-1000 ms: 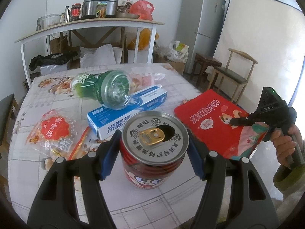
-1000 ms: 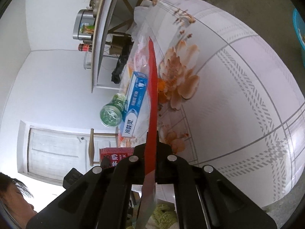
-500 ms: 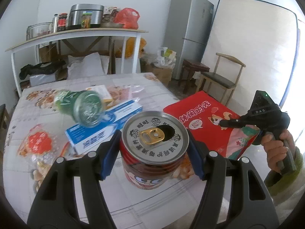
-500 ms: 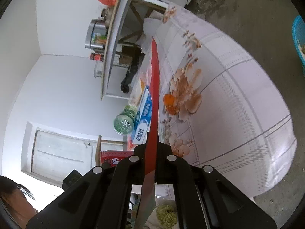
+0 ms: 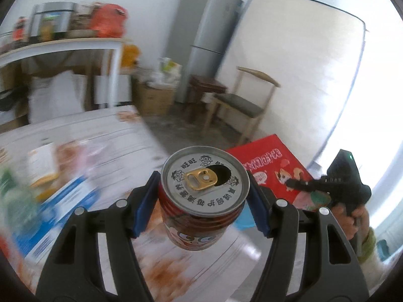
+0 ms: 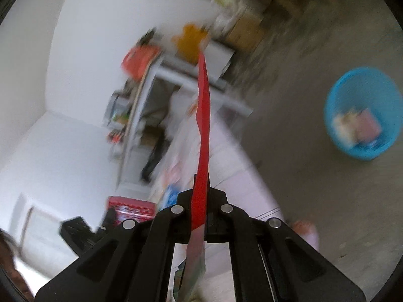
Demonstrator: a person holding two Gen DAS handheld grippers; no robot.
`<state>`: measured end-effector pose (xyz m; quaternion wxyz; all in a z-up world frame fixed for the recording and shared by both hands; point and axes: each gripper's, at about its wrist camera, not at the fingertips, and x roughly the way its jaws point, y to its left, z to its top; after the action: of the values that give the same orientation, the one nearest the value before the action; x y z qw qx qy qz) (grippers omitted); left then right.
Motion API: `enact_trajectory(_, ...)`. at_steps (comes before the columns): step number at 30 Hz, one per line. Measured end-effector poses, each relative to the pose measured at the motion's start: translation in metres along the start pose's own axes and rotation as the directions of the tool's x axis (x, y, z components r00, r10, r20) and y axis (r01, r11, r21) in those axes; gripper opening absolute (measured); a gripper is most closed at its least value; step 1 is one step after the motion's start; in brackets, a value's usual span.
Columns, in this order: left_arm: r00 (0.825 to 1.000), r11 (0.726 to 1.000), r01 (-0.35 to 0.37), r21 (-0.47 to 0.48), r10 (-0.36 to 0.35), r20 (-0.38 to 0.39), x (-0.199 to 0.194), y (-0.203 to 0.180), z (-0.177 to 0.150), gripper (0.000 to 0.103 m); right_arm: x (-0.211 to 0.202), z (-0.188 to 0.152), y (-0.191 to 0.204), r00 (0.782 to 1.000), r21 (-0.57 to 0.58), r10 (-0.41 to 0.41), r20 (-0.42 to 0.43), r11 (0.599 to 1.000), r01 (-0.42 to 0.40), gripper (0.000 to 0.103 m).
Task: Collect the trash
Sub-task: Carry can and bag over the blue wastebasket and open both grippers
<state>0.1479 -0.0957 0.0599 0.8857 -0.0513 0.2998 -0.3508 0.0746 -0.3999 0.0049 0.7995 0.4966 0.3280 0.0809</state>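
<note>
My left gripper is shut on an opened red drink can and holds it upright above the table's right edge. My right gripper is shut on a flat red snack bag, seen edge-on in its own view and as a red printed sheet in the left wrist view, where the right gripper pinches its lower edge. A blue basket with several wrappers inside stands on the floor to the right.
The floral table still holds a blue-white box, a green bottle and wrappers, all blurred. A wooden chair, a grey fridge and a loaded shelf table stand behind.
Both grippers swung right, away from the table's middle, carrying the can and the red bag. The blue basket has come into the right wrist view. Both views are now motion-blurred.
</note>
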Motion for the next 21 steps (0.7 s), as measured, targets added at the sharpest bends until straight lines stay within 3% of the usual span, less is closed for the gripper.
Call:
enact_trajectory(3, 0.993, 0.996, 0.095, -0.001, -0.095, -0.069, 0.048, -0.021, 0.019, 0.062, -0.032, 0.012, -0.024, 0.987, 0.031, -0.124, 0.099, 0.992, 0.122, 0.002)
enact_trajectory(7, 0.970, 0.987, 0.160, 0.033, -0.151, -0.189, 0.118, -0.057, 0.029, 0.062, -0.045, 0.029, -0.063, 0.962, 0.100, -0.231, 0.143, 0.971, 0.219, 0.002)
enact_trajectory(13, 0.890, 0.974, 0.227, 0.019, -0.200, -0.410, 0.233, -0.107, 0.018, 0.062, -0.026, 0.053, -0.127, 0.930, 0.207, -0.345, 0.125, 0.926, 0.316, 0.002)
enact_trajectory(19, 0.839, 0.978, 0.209, 0.015, -0.172, -0.516, 0.321, -0.138, 0.005, 0.063, 0.012, 0.089, -0.187, 0.911, 0.263, -0.396, 0.113, 0.896, 0.357, 0.006)
enact_trajectory(20, 0.833, 0.979, 0.205, 0.000, -0.175, -0.525, 0.332, -0.139, 0.005, 0.071, 0.021, 0.096, -0.199, 0.907, 0.270, -0.410, 0.100, 0.888, 0.372, 0.012)
enact_trajectory(21, 0.833, 0.982, 0.186, -0.016, -0.166, -0.528, 0.343, -0.141, 0.004, 0.080, 0.032, 0.100, -0.220, 0.894, 0.288, -0.442, 0.076, 0.868, 0.405, 0.032)
